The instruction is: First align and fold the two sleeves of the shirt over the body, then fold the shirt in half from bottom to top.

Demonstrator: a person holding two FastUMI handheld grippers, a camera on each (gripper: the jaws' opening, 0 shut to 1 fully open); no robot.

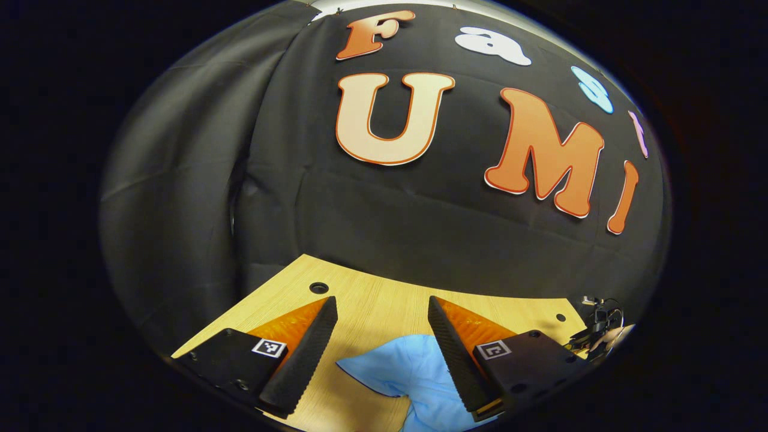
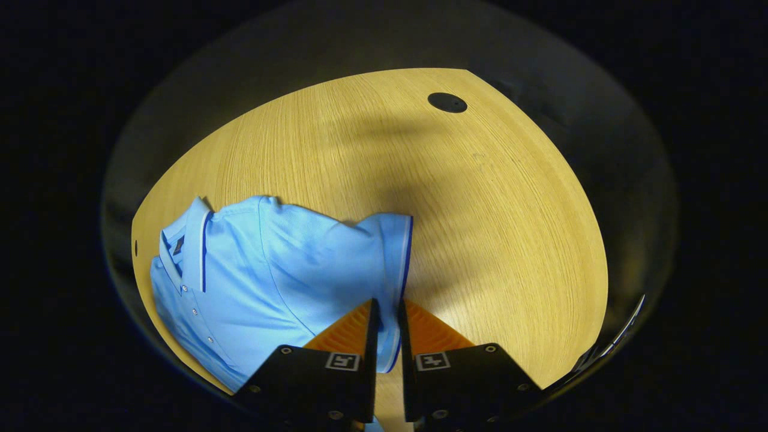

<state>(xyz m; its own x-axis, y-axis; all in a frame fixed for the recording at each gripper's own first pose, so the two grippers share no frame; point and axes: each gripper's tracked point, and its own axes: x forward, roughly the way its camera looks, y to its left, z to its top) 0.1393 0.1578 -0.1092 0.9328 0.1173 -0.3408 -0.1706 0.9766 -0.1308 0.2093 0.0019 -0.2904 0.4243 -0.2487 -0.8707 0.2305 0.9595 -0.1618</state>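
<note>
A light blue polo shirt [image 2: 264, 270] lies on the wooden table [image 2: 468, 198], its collar [image 2: 192, 240] to the left in the right gripper view. One short sleeve [image 2: 390, 252], with a dark stripe along its hem, points toward my right gripper [image 2: 387, 309]. That gripper is shut on the sleeve hem, and cloth shows between the fingers. In the left gripper view my left gripper [image 1: 382, 303] is open and held above the table. A blue fold of the shirt [image 1: 408, 372] lies below and between its fingers, apart from them.
The black cloth wall [image 1: 420, 222] stands close behind the table's far edge. Round holes [image 1: 318, 287] [image 2: 447, 102] are set in the tabletop near its corners. A bundle of cables [image 1: 597, 327] sits at the table's right edge in the left gripper view.
</note>
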